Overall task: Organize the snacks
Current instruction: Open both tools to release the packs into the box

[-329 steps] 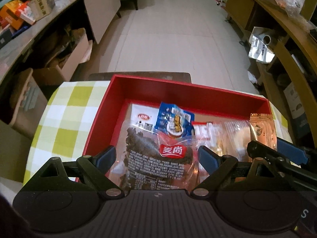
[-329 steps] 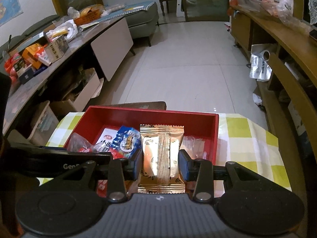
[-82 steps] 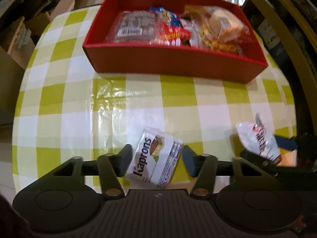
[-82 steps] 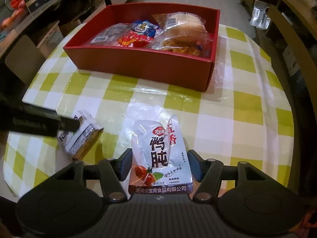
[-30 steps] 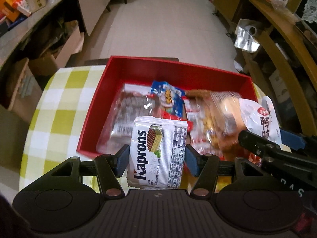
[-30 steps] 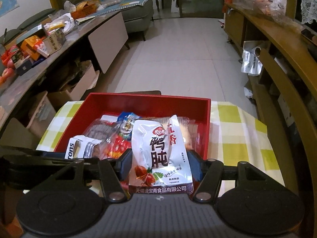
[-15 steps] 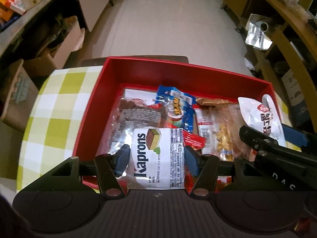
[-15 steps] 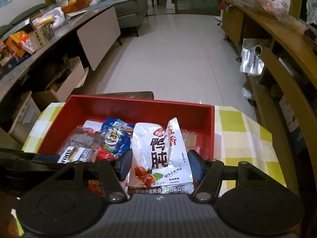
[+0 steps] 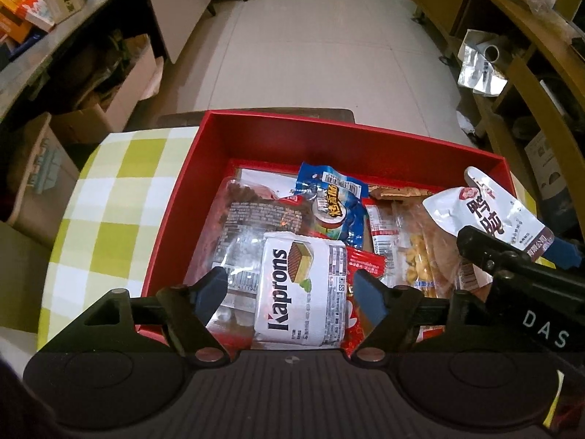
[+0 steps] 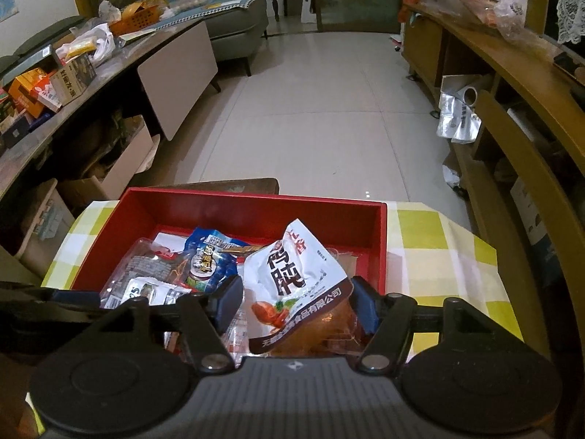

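Over the red box point(image 9: 172, 216), your left gripper point(image 9: 292, 292) has just been opening its jaws: the Kaprons wafer pack point(image 9: 303, 289) lies between them with a gap on each side, resting on the other snacks at the box's 6 o'clock edge. At about 12 o'clock from it sits a blue packet point(image 9: 336, 208), and at 10 o'clock a clear bag of dark pieces point(image 9: 252, 219).

Your right gripper point(image 10: 296, 307) has also just been spreading its jaws. The white pouch with red Chinese lettering point(image 10: 292, 274) sits tilted between them, its top leaning toward 11 o'clock; whether the pads still touch it you cannot tell. It lies on a clear bag of orange snacks point(image 10: 321, 333), toward the box's 3 o'clock end.

Under the box spreads a green-and-white checked cloth point(image 9: 109, 190). Beyond it, at 12 o'clock, lies pale tiled floor point(image 10: 310, 109).
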`<action>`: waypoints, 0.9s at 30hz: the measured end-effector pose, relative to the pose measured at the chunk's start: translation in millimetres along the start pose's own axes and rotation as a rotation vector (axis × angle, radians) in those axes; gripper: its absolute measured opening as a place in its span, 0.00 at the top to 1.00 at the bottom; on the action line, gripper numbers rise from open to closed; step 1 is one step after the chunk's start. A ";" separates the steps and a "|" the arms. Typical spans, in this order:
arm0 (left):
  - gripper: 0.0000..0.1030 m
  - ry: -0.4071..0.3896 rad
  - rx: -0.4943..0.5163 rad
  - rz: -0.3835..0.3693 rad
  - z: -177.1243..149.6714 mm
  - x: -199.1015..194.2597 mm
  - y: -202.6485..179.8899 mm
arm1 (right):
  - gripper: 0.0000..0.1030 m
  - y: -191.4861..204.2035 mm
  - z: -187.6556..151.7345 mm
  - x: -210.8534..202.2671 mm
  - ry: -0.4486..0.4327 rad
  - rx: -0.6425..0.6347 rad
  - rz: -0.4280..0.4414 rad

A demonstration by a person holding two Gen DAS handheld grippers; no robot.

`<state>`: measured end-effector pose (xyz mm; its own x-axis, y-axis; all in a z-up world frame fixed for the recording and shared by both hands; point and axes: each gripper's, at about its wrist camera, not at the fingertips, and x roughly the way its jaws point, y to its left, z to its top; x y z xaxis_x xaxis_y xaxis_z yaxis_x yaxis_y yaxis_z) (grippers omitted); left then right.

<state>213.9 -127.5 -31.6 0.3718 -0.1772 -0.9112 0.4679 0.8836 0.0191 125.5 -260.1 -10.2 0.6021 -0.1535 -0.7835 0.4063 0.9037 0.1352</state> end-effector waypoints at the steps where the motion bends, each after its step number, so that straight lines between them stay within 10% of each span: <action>1: 0.21 -0.003 0.001 0.002 -0.2 -1.4 0.0 | 0.32 0.0 0.1 -1.2 -0.002 0.001 0.001; 27: 0.11 -0.022 0.013 -0.029 -33.0 -33.4 9.2 | 0.14 10.2 -12.9 -38.7 -0.018 -0.019 -0.011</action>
<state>179.3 -99.2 -14.6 0.3758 -0.2120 -0.9021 0.4888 0.8724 -0.0014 97.5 -239.8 13.7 0.6102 -0.1705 -0.7737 0.3999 0.9093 0.1150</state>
